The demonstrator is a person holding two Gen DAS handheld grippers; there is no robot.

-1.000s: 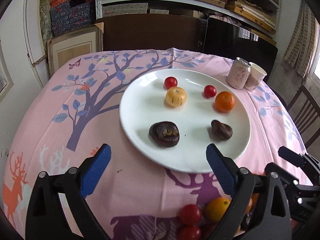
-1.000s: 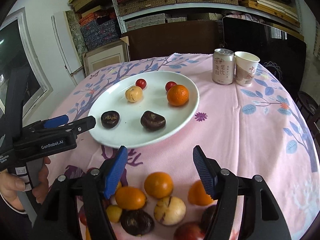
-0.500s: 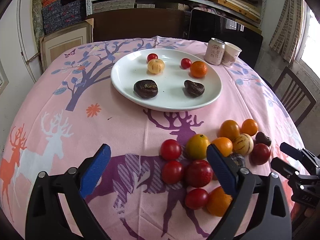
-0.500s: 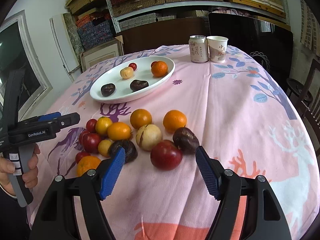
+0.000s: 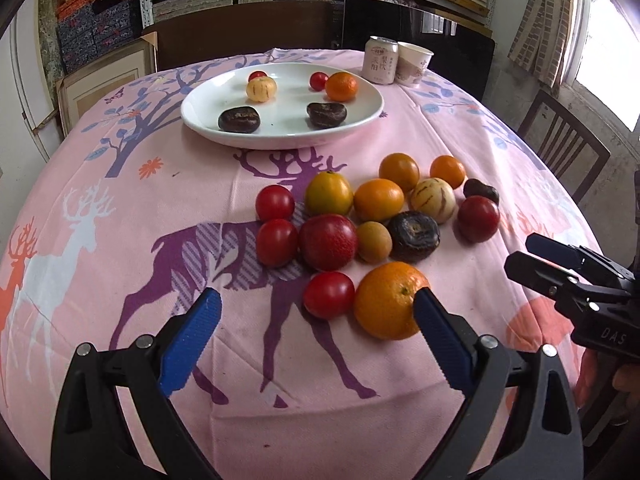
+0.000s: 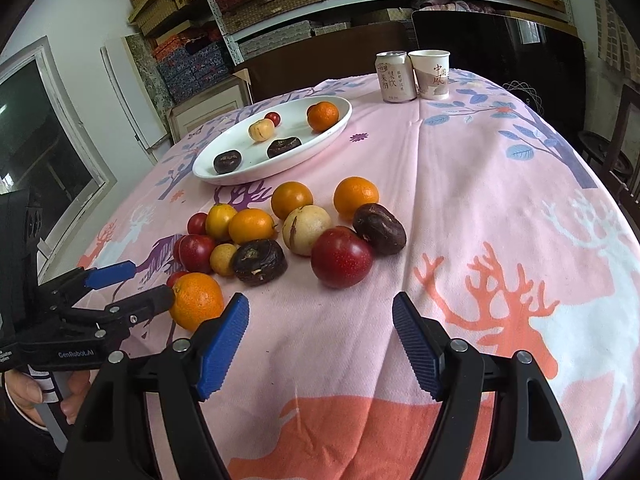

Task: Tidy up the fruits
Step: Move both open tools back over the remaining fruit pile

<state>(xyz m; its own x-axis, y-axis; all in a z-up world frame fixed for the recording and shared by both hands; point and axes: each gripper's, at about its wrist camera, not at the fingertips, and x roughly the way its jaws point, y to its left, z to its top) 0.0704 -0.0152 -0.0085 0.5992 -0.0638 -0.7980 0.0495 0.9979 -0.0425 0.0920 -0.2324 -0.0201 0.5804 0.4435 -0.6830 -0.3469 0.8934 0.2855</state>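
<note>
Six fruits on oval plate point(image 6: 340, 126), long axis toward can point(image 6: 394, 76).

A surface draped in a pink cloth printed with deer and trees point(image 5: 100, 200) carries a white oval plate point(image 5: 200, 114) near its far side, a drink can point(image 6: 394, 78) touching a paper cup point(image 6: 432, 76) beyond it, and a loose cluster of red, orange, yellow and dark fruits point(image 5: 368, 224) nearer the camera.
</note>
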